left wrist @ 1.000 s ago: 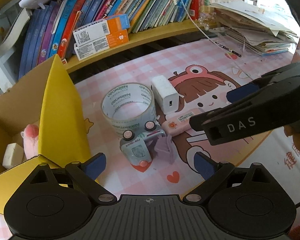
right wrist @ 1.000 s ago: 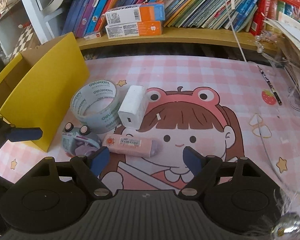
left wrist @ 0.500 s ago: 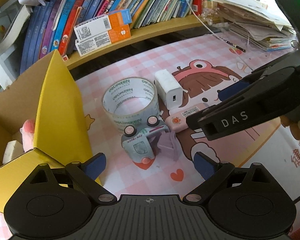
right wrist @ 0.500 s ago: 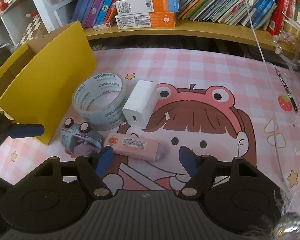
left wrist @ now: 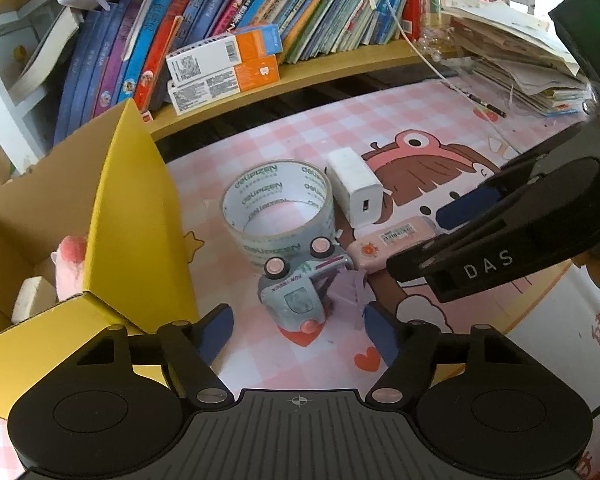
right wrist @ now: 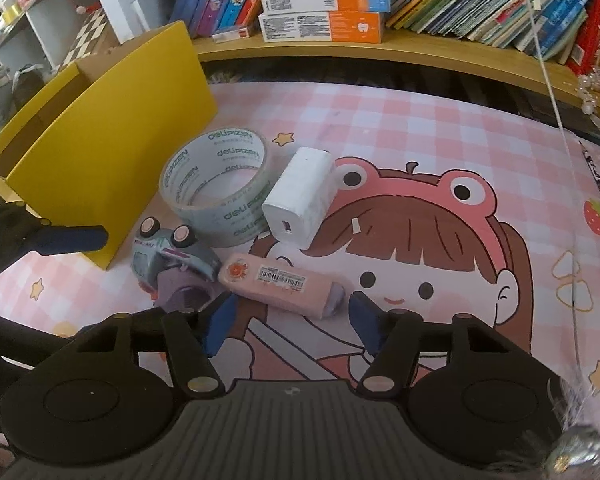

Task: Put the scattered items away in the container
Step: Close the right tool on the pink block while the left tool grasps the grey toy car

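Observation:
A yellow cardboard box (left wrist: 136, 216) stands open at the left; it also shows in the right wrist view (right wrist: 100, 128). A pink soft toy (left wrist: 70, 268) and a white block (left wrist: 30, 298) lie inside it. On the pink mat lie a clear tape roll (left wrist: 278, 212) (right wrist: 216, 192), a white charger (left wrist: 354, 188) (right wrist: 300, 200), a tipped grey toy truck (left wrist: 300, 284) (right wrist: 172, 260) and a pink tube (left wrist: 388, 242) (right wrist: 280, 284). My left gripper (left wrist: 298, 334) is open just in front of the truck. My right gripper (right wrist: 290, 326) is open, its fingers on either side of the pink tube's near end.
A wooden shelf (left wrist: 340, 66) with books and two orange-white cartons (left wrist: 224, 64) runs along the back. A paper stack (left wrist: 516, 60) sits at the right rear. A pencil (right wrist: 598, 188) and a white cable (right wrist: 556, 92) lie on the mat's right side.
My right gripper has moved forward and down so its fingers now flank the pink tube. My left gripper has closed in slightly on the toy truck. Nothing has been taken hold of.

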{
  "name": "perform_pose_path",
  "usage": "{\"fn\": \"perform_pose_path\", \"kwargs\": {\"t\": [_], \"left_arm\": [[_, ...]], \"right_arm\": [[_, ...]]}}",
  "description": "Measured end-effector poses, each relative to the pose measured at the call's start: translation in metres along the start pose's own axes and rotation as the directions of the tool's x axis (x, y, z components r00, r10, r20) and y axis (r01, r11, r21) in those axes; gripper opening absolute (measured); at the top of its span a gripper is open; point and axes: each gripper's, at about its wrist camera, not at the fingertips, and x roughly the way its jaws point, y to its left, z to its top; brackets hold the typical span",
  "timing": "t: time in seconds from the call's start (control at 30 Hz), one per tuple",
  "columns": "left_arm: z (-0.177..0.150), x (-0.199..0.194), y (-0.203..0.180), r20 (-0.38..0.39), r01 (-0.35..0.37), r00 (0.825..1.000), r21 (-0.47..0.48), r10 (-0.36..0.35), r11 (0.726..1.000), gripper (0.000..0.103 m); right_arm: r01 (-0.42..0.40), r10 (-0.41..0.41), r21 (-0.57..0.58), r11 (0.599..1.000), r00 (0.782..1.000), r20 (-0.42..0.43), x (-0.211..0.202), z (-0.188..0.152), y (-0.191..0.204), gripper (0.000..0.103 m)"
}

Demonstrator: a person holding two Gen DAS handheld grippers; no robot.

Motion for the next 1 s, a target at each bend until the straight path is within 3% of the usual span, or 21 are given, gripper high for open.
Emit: {"fn": "perform_pose_path", "kwargs": {"t": [0.37, 0.73, 0.9, 1.0], "left_arm": [[0.002, 0.008, 0.0, -0.016, 0.033, 0.999, -0.008, -0.033, 0.999, 0.072], [0.002, 0.017, -0.004, -0.03, 0.015, 0.999, 0.016, -0.014, 1.0, 0.074], [0.002, 0.015, -0.003, -0.022, 0.02, 1.0, 0.01, -0.02, 1.0, 0.074], [0.002, 0.014, -0.003, -0.02, 0.016, 1.0, 0.008, -0.016, 1.0, 0.074]], "right_arm": [[-0.009, 0.009, -0.043, 0.999, 1.0, -0.005, 0.012, 0.011, 0.003, 0.061], [-0.006, 0.006, -0.094, 0.996, 1.0, 0.001, 0.019, 0.016, 0.008, 0.064], [0.017, -0.017, -0.125, 0.992, 1.0, -0.003, 0.014, 0.01, 0.008, 0.039], [0.004, -0.007, -0.128, 0.992, 1.0, -0.026, 0.007, 0.002, 0.007, 0.034]]}}
